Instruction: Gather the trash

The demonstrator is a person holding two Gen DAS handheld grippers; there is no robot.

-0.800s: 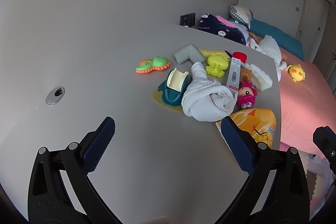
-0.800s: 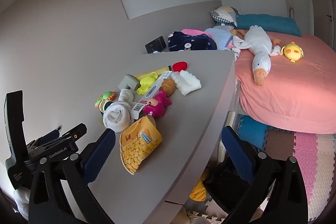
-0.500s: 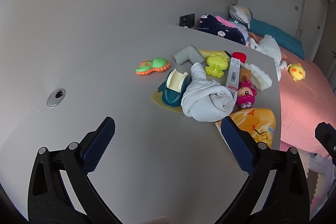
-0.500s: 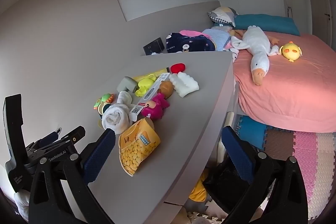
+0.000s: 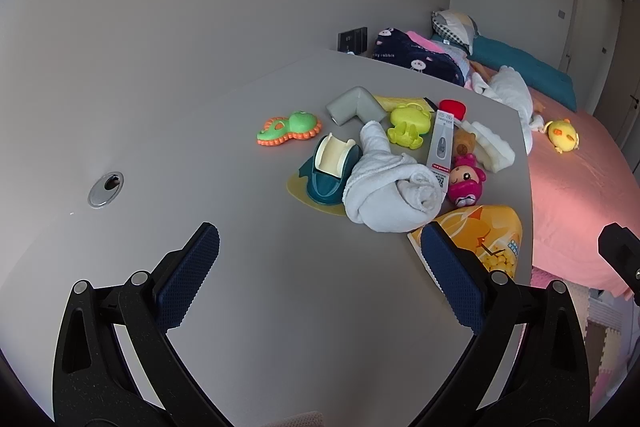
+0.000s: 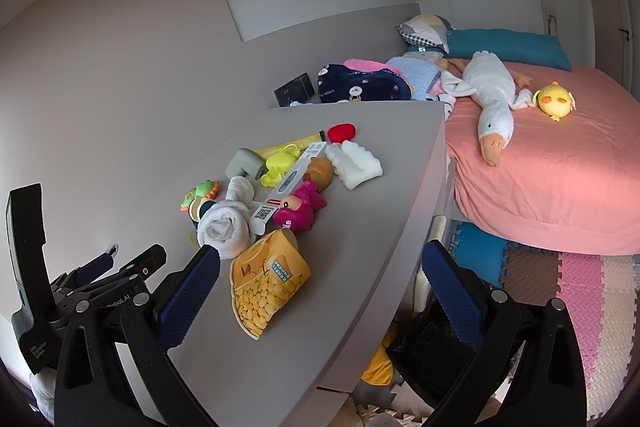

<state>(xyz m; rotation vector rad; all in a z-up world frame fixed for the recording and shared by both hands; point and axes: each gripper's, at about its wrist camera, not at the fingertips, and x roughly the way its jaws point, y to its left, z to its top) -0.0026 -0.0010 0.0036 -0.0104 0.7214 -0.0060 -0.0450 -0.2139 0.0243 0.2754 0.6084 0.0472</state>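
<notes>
My left gripper (image 5: 316, 251) hovers over the grey table (image 5: 224, 147), jaws spread wide and empty; the yellow snack bag (image 5: 486, 237) lies just beyond its right fingertip, touching the rolled white towel (image 5: 390, 191). My right gripper (image 6: 320, 275) is equally wide and empty, that bag (image 6: 266, 285) between its fingers. On the left gripper's body I read "Robot.AI".

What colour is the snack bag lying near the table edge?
The snack bag is orange-yellow with yellow corn kernels pictured on it; the right wrist view shows it best.
</notes>
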